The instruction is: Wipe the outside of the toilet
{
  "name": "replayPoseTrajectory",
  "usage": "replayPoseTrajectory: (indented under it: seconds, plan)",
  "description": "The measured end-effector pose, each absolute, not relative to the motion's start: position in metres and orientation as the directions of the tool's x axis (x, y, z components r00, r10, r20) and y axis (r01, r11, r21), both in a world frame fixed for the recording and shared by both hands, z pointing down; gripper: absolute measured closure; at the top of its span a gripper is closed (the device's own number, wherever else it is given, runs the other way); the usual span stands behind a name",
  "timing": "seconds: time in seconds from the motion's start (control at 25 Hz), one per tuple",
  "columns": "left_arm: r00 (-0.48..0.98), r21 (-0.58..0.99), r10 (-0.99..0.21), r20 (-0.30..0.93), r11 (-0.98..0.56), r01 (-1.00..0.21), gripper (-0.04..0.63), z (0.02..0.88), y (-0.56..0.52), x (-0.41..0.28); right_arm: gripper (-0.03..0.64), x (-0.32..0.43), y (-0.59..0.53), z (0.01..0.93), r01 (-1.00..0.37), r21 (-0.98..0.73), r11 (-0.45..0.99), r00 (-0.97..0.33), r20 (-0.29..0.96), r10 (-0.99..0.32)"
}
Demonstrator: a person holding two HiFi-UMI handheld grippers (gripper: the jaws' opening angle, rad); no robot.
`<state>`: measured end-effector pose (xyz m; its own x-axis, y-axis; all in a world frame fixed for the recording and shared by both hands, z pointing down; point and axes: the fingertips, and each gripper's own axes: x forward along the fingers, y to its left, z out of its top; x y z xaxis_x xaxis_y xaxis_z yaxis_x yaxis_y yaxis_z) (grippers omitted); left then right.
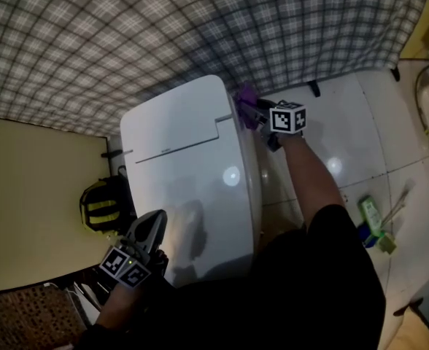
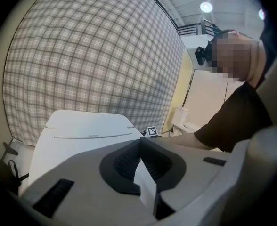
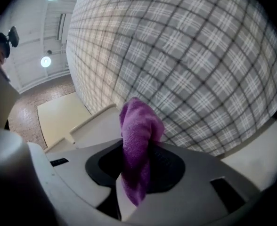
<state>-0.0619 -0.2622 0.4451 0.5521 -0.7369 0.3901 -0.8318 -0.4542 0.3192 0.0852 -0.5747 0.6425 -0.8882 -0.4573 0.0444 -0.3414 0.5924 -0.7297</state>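
Purple cloth pinched between right fingers, seemingly touching toilet.

White toilet: lid closed, rear end towards the plaid wall. Purple cloth: bunched, clamped between the jaws of the right gripper, at the toilet's right rear edge.

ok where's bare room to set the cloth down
The closed toilet lid is bare between the left gripper and right gripper. White floor tiles right of it are free up to the green bottle. The left side is crowded: yellow-black object.
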Motion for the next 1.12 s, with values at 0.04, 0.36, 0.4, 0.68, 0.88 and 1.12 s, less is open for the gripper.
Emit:
replayPoseTrajectory:
  seconds: [0.04,0.36,0.4,0.68,0.88,1.12]
  plan:
    - [0.549,0.319,-0.74,0.389,-0.451,-0.834,0.591,0.445,-0.262,-0.064,0.508,0.079,-0.576,0.64,-0.327,-0.738,0.591,-0.893,0.036,-0.449]
    - [0.532,0.326,-0.769,0.355,-0.431,-0.841,0.591,0.446,-0.248,-0.076,0.509,0.081,-0.487,0.676,-0.191,-0.806,0.561,-0.973,0.079,-0.219]
    - [0.536,0.328,-0.769,0.347,-0.436,-0.838,0.591,0.448,-0.244,-0.074,0.509,0.082,-0.468,0.687,-0.187,-0.818,0.545,-0.976,0.091,-0.198]
    - [0.565,0.317,-0.794,0.224,-0.489,-0.813,0.591,0.396,-0.203,-0.064,0.509,0.097,-0.361,0.673,-0.226,-0.83,0.511,-0.973,0.214,-0.083]
    - [0.568,0.302,-0.804,0.172,-0.506,-0.808,0.591,0.38,-0.157,-0.063,0.509,0.101,-0.297,0.671,-0.254,-0.841,0.477,-0.965,0.25,-0.073]
    - [0.569,0.296,-0.817,0.094,-0.523,-0.799,0.591,0.372,-0.098,-0.056,0.512,0.115,-0.236,0.673,-0.298,-0.862,0.41,-0.953,0.249,-0.169]
